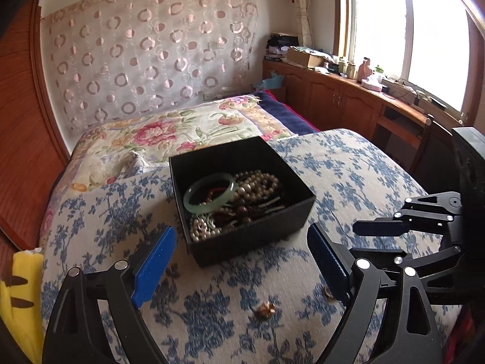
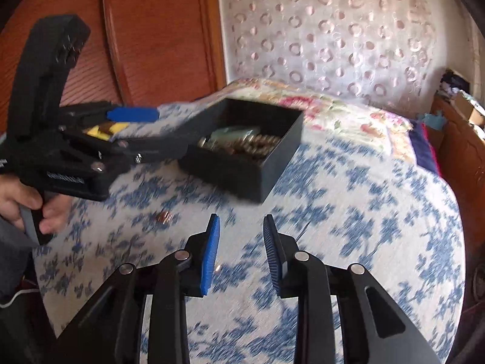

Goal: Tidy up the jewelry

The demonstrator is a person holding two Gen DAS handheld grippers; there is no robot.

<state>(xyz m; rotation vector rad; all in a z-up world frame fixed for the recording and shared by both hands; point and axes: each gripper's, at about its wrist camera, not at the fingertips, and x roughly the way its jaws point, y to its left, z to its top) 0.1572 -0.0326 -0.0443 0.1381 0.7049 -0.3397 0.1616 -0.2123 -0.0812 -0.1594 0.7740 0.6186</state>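
Your black box (image 1: 242, 209) sits open on the blue-flowered cover (image 1: 348, 176), and it is already well filled. A pale green bangle (image 1: 209, 192) lies on top toward the box's left wall, resting on a heap of pearl-coloured bead strands (image 1: 260, 182) mixed with darker beads (image 1: 242, 212). In the right wrist view the same box (image 2: 242, 154) shows blurred, with beads and something pale green inside.

Two small pieces are still out on the cover. A little gold-coloured piece (image 1: 266, 308) lies in front of the box, between your left gripper's (image 1: 242, 267) blue pads (image 1: 154, 267). A second small brownish piece (image 1: 328, 291) lies just beside the right pad, partly hidden by it; you cannot tell what it is. The right wrist view shows one coppery piece (image 2: 163, 217) on the cover, left of and beyond the right gripper (image 2: 241, 251).

Your left gripper stands wide apart with nothing between the pads but cover; the box is just beyond its tips. Your right gripper is partly apart and holds nothing.

There is bare cover in front of and to the right of the box. A flowered quilt (image 1: 188, 127) lies behind it, the wooden panel (image 1: 21, 121) on the left, and cabinets (image 1: 333, 97) under the window on the right.
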